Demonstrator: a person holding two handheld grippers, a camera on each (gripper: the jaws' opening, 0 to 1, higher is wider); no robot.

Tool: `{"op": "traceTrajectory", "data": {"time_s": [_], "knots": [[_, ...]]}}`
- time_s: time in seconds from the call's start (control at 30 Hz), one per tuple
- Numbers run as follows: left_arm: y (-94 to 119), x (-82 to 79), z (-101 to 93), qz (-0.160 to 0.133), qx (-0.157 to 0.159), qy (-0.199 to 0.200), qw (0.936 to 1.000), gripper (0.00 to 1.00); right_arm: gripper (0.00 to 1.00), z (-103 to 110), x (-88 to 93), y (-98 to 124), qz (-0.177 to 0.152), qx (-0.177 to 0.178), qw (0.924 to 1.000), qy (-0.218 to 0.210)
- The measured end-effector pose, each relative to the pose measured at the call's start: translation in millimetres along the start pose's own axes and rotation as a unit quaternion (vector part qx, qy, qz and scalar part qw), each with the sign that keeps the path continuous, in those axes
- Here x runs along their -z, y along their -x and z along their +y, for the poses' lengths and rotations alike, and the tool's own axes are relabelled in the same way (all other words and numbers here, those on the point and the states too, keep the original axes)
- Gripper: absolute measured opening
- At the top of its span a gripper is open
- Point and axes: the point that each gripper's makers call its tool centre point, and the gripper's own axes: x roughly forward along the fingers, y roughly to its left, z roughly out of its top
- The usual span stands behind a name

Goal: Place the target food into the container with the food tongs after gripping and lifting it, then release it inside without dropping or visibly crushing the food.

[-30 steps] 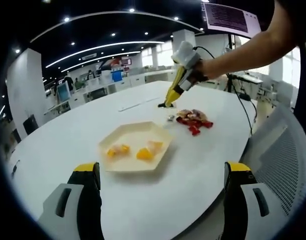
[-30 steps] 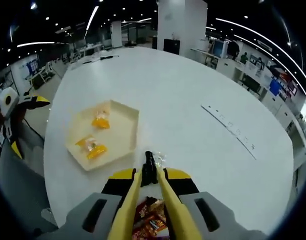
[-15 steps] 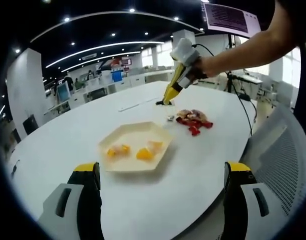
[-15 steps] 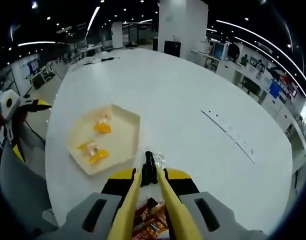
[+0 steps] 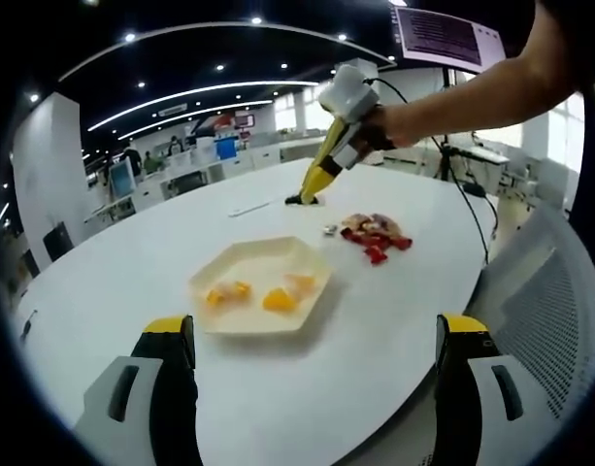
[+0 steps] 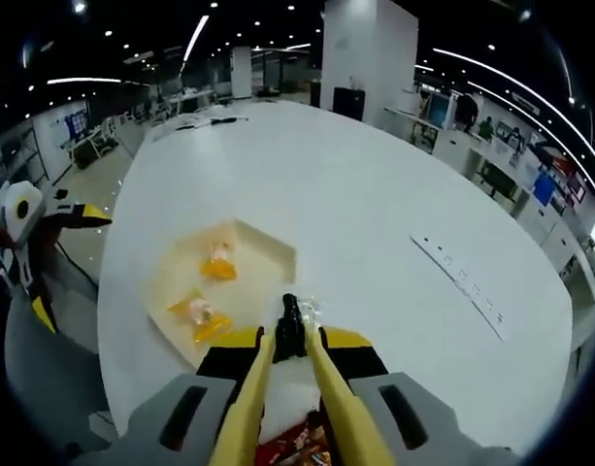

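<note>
Yellow tongs (image 6: 289,374) squeezed shut in right claw (image 6: 289,351) w/ clear-wrapped food (image 6: 305,311) at tips, left claw (image 5: 312,335) wide open, empty, no legible writing.

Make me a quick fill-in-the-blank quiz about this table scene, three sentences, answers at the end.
1. The cream tray on the white table has a ______ outline.
2. The yellow tongs in the right hand-held gripper pinch a small clear-wrapped ______ piece.
3. The left hand-held gripper has its jaws ______.

Missing words: hexagonal; food; open
</note>
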Motion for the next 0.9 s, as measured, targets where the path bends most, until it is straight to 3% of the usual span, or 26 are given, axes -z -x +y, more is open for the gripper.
{"op": "traceTrajectory", "data": {"time_s": [0.9], "knots": [[1, -2.2, 2.3, -0.006, -0.004, 0.001, 1.0, 0.99, 0.19, 34, -45.2, -23, -0.026, -0.034, 0.9984, 0.037]]}}
